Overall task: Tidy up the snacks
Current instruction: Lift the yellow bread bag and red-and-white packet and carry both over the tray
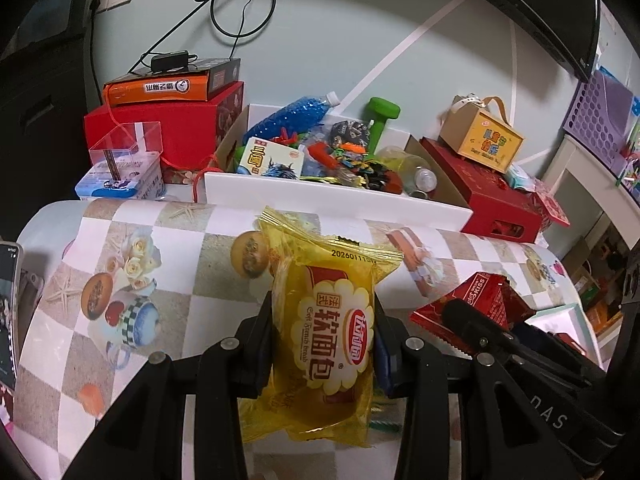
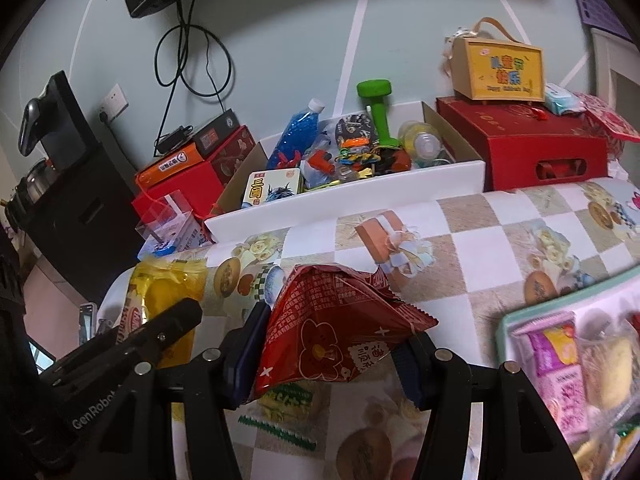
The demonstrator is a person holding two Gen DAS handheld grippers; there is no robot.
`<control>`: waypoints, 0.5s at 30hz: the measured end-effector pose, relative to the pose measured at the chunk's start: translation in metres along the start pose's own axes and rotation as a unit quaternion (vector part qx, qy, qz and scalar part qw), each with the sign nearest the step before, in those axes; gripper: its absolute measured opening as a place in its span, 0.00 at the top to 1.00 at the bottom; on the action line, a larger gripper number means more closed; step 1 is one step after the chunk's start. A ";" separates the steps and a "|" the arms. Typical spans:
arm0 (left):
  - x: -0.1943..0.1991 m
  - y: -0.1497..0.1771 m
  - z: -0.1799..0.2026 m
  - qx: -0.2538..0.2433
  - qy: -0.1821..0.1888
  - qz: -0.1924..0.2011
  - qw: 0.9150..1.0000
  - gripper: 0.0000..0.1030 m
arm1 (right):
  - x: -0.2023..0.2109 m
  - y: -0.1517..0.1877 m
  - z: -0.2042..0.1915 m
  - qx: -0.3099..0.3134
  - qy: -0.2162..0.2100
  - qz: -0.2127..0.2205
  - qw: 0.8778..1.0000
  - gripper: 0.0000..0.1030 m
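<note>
Patterned tablecloth (image 2: 472,240) under snack tray (image 2: 516,320)

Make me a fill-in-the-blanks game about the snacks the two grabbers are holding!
1. The left gripper is shut on a ____ bread packet.
2. The right gripper is shut on a ____ snack bag.
3. The green dumbbell stands in the white ____.

Missing words: yellow; red; box
</note>
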State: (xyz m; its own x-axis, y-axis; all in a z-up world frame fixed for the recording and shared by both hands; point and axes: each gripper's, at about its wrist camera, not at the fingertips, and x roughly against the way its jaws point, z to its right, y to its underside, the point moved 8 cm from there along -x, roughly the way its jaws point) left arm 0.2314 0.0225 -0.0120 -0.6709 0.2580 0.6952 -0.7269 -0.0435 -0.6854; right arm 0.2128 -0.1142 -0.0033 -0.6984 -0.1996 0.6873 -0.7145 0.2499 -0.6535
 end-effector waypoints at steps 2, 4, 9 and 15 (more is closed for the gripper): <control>0.007 0.002 0.006 0.001 0.002 -0.003 1.000 0.59 | 0.011 0.003 0.006 -0.010 0.001 -0.002 1.000 0.41; 0.015 0.004 0.010 0.003 0.002 -0.005 1.000 0.59 | 0.022 0.007 0.010 -0.014 0.003 -0.004 1.000 0.41; 0.031 0.017 0.025 0.004 0.008 -0.011 1.000 0.59 | 0.043 0.013 0.025 -0.017 0.018 -0.006 1.000 0.41; 0.044 0.034 0.044 -0.003 0.011 -0.018 1.000 0.59 | 0.070 0.021 0.042 -0.028 0.028 0.000 0.999 0.41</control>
State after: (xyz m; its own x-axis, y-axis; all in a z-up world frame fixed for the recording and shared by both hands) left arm 0.1707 -0.0103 0.0045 -0.6415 0.2798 0.7143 -0.7491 -0.0278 -0.6618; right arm 0.1467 -0.1625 0.0176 -0.6940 -0.1469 0.7049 -0.7100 0.3028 -0.6358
